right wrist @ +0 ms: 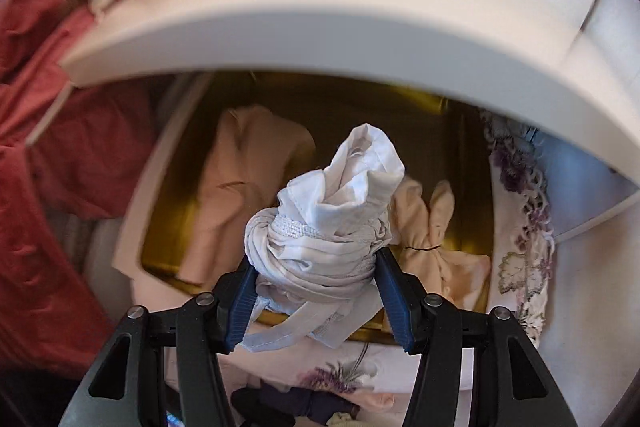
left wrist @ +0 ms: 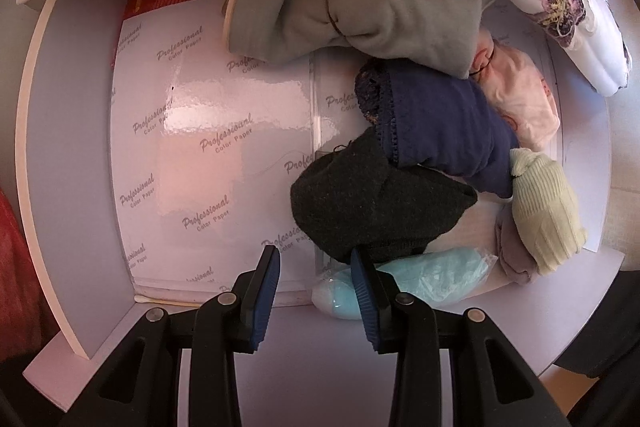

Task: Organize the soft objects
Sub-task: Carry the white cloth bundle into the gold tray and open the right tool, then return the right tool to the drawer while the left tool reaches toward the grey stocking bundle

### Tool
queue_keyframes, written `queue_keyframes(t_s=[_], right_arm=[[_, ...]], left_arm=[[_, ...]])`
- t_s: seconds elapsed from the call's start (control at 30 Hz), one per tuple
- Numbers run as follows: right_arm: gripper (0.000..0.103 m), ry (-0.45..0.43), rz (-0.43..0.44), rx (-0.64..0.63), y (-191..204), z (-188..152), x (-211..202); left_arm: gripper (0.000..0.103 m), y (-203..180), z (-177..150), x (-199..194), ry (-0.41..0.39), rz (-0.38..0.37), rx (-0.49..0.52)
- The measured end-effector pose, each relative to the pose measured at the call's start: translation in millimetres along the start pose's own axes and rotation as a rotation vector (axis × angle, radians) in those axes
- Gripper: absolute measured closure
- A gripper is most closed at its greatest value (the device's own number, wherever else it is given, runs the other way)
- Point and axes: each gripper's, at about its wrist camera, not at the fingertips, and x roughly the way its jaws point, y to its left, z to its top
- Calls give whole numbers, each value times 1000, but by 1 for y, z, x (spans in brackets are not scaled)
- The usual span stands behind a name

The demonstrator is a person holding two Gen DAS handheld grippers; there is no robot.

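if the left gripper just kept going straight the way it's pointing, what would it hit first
Probably the glossy paper pack on the drawer floor; the left gripper is empty. The black knit bundle sits close beside that line, so depth is uncertain.

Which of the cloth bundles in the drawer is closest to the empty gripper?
The black bundle. It lies just beyond the left gripper, almost at its fingertip. The navy bundle, the cream one and the grey one all sit further away.

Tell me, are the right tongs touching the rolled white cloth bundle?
Touching. The right wrist view shows both blue pads of the right tongs pressed against the rolled white cloth bundle.
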Motion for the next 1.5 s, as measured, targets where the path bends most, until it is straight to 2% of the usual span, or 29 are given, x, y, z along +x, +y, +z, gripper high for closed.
queue_keyframes(t_s=[0.13, 0.27, 0.3, 0.43, 0.5, 0.57, 0.7, 0.8, 1.3, 1.5], right_arm=[[43, 22, -19, 22, -10, 0, 18], [31, 30, 2, 63, -22, -7, 21], [30, 25, 8, 74, -24, -9, 19], [31, 26, 25, 85, -28, -18, 16], [42, 40, 11, 75, -30, -19, 23], [46, 38, -4, 69, -28, -20, 24], [47, 13, -54, 81, -29, -14, 27], [46, 17, -82, 109, -36, -10, 31], [29, -16, -52, 119, -45, -29, -1], [29, -25, -61, 106, -45, -37, -11]], left_arm=[[66, 1, -1, 2, 3, -3, -6], [66, 1, 0, 3, 3, -1, -1], [66, 1, 0, 3, 2, -1, -2], [66, 1, -1, 3, 1, 2, 3], [66, -1, -1, 3, 1, 1, 2], [66, -1, 0, 3, 2, 0, 1], [66, -1, 0, 3, 2, 0, 1], [66, 0, 0, 3, 4, -2, -1], [66, 2, -1, 3, 8, -11, -7], [66, 2, -1, 3, 7, -8, -1]])
